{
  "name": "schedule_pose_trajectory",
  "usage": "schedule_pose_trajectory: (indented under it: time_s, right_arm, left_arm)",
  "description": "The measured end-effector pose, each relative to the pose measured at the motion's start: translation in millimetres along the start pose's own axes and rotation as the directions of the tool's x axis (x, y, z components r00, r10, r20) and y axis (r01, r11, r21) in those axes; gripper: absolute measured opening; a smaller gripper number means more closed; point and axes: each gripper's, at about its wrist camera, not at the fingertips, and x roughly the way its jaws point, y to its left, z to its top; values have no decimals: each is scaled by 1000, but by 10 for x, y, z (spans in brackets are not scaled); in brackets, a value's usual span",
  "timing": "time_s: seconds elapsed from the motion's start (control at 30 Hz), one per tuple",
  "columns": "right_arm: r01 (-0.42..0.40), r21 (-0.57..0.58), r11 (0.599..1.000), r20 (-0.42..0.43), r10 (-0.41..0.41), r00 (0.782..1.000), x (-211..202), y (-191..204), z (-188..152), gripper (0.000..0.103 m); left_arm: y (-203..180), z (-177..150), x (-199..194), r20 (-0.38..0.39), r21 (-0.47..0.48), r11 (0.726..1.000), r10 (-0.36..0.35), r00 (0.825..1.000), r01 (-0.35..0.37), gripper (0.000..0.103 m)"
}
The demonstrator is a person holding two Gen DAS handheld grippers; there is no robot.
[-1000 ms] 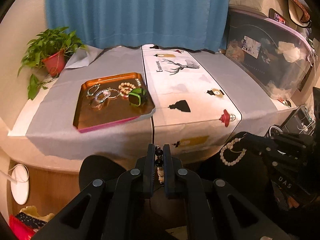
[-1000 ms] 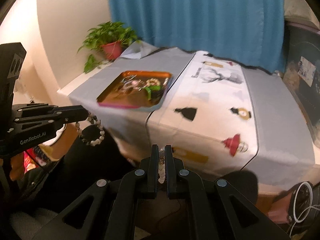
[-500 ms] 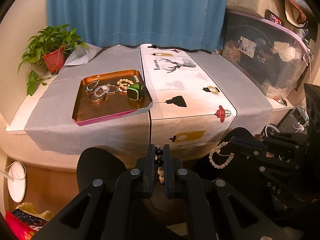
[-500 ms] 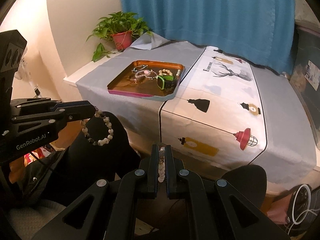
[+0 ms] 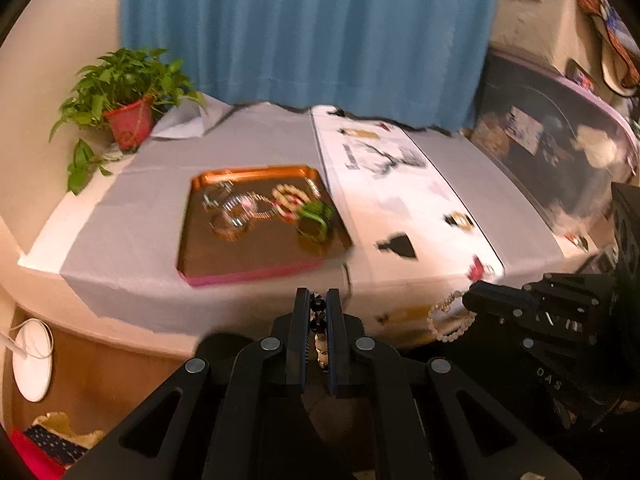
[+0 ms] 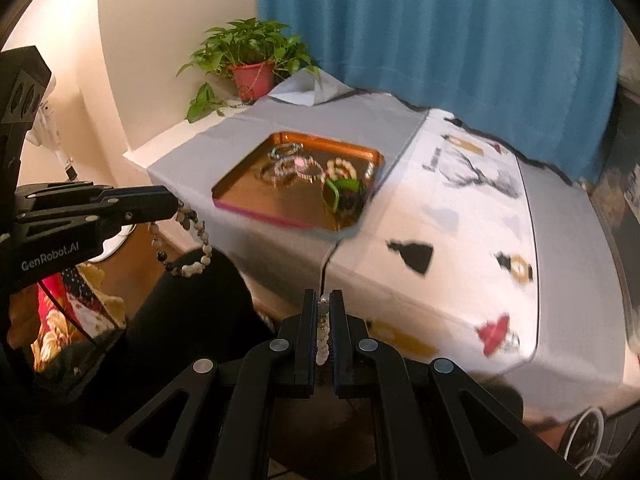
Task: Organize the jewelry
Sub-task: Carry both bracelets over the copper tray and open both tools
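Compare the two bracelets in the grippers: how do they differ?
The left bracelet mixes dark and pale, uneven beads; the right bracelet is all small pale, pearl-like beads. The left bracelet's beads look chunkier than the right bracelet's. Both hang as loops from shut jaws, left gripper and right gripper, short of the tray where other jewelry lies.

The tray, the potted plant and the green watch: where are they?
tray (image 6: 236, 196): right wrist view, bare floor near its front corner.
potted plant (image 6: 253, 78): right wrist view, on the red pot.
green watch (image 6: 345, 189): right wrist view, on its green strap.
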Motion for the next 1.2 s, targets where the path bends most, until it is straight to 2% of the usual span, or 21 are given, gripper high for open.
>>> schedule_pose_trajectory:
  time_s: [0.17, 0.4, 0.5, 0.67, 0.83, 1.0, 1.13, 1.2]
  right_arm:
    - [-13, -41, 999, 21, 14, 1000, 266, 86, 412, 6]
    - [-50, -76, 996, 38, 53, 998, 772, 177, 946, 6]
    - [-73, -70, 995, 33, 75, 997, 1011, 156, 1151, 6]
    - [-101, -66, 993, 8, 101, 995, 1369, 111, 1435, 6]
    - [-129, -35, 991, -2, 129, 992, 1592, 31, 1561, 6]
    - [-98, -35, 995, 31, 99, 995, 1801, 75, 1474, 6]
    - [-102, -19, 995, -12, 102, 995, 1945, 148, 1492, 6]
    - [-97, -50, 994, -31, 96, 995, 2030, 198, 1538, 6]
  left_arm:
    - [223, 358, 189, 38, 8, 999, 35, 999, -35, 6]
    - [493, 689, 599, 34, -20, 998, 61, 998, -60, 6]
    - [600, 843, 842, 6, -31, 996, 82, 997, -82, 6]
    - [754, 1066, 1295, -103, -50, 993, 105, 989, -110, 6]
    - [882, 1118, 1506, -104, -36, 992, 116, 988, -120, 6]
    - [965, 1042, 1640, -81, -4, 994, 104, 991, -105, 6]
    - [1113, 1056, 1740, -97, -36, 994, 101, 990, -105, 6]
    - [1192, 1052, 1822, -103, -45, 992, 114, 988, -119, 6]
